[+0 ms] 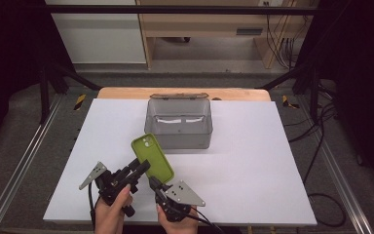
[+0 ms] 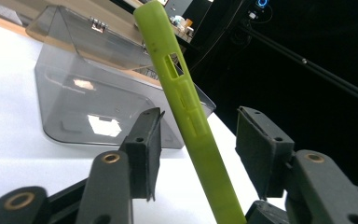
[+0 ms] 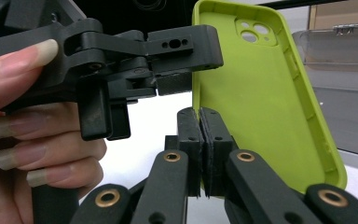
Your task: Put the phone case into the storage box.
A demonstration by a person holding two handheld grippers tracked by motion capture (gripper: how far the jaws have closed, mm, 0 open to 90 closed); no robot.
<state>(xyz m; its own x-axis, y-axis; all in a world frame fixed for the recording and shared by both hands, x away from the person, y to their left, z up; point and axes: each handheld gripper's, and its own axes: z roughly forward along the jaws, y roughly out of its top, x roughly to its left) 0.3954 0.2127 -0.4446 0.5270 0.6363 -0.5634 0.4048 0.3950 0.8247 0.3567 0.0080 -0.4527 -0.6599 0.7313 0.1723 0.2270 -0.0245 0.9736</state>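
Holding the case (image 1: 152, 157) up off the table (image 1: 253, 161), the right gripper (image 1: 154, 183) has its jaws pressed together on the case's lower edge; in the right gripper view the two pads meet with the thin green wall pinched between them, so it's clamped on the case (image 3: 261, 98). The left gripper (image 1: 144, 166) sits w/ its jaws apart, one either side of the case's long edge, neither pad touching it in the left gripper view. Judging by that, the right is acting as the anchor while the left lines up for a second grip, prob. to steady or re-grip the case (image 2: 186, 107) before it goes somewhere, maybe the box (image 1: 178, 124) just behind; can't be sure. Case is tilted, top end leaning toward the box, in front of it and not touching it. It's a lime-green soft phone case, empty: inside face shows in the right gripper view, w/ a raised lip all round and a rounded-square camera cutout near the top corner. Edge-on it's thin, w/ a slot and moulded button bumps along the side. Looks flexible, so a one-edge pinch may let it flop or twist. The box is grey, see-through, lid hinged open at the back. The person's left hand (image 3: 23, 121) wraps the left gripper's handle.
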